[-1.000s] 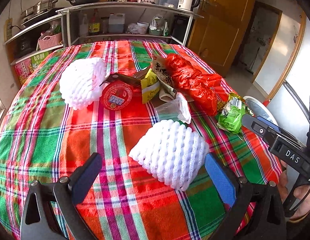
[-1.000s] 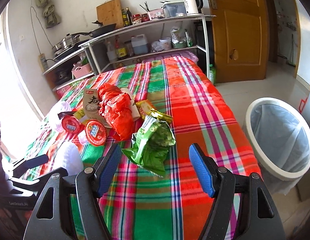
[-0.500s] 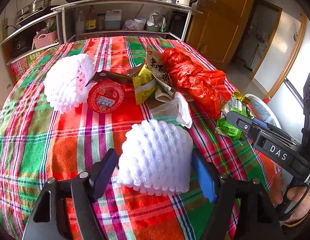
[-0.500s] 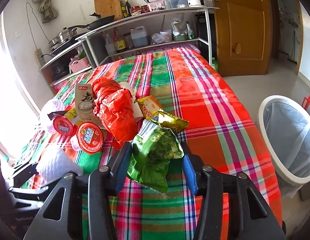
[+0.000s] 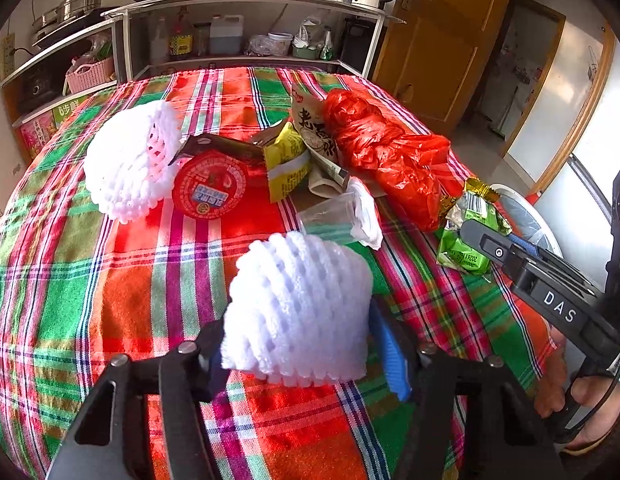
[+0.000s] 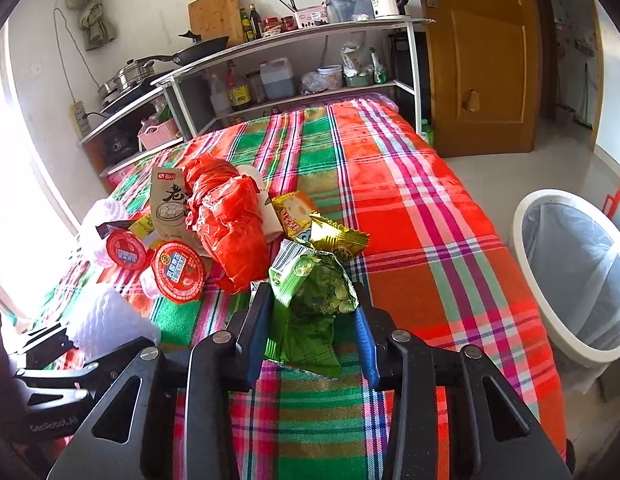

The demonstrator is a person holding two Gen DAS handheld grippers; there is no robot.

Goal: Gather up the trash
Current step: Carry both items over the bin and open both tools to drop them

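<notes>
My left gripper (image 5: 298, 344) is shut on a white foam fruit net (image 5: 298, 304) at the near edge of the plaid table (image 5: 110, 288). My right gripper (image 6: 310, 328) is shut on a green snack bag (image 6: 314, 304), which also shows in the left wrist view (image 5: 466, 236). Further trash lies in a pile: a second foam net (image 5: 130, 168), a red-lidded cup (image 5: 210, 184), a yellow wrapper (image 5: 288, 160), a clear plastic cup (image 5: 334, 216), a red plastic bag (image 5: 386, 156) and a gold wrapper (image 6: 338, 236).
A white bin with a clear liner (image 6: 574, 276) stands on the floor to the right of the table. A metal shelf with pans, bottles and a kettle (image 6: 278, 64) stands behind the table. A wooden door (image 6: 478, 56) is at the back right.
Both grippers have closed further: the left on the foam net, the right on the green snack bag. Both items now sit squeezed between the fingers.
</notes>
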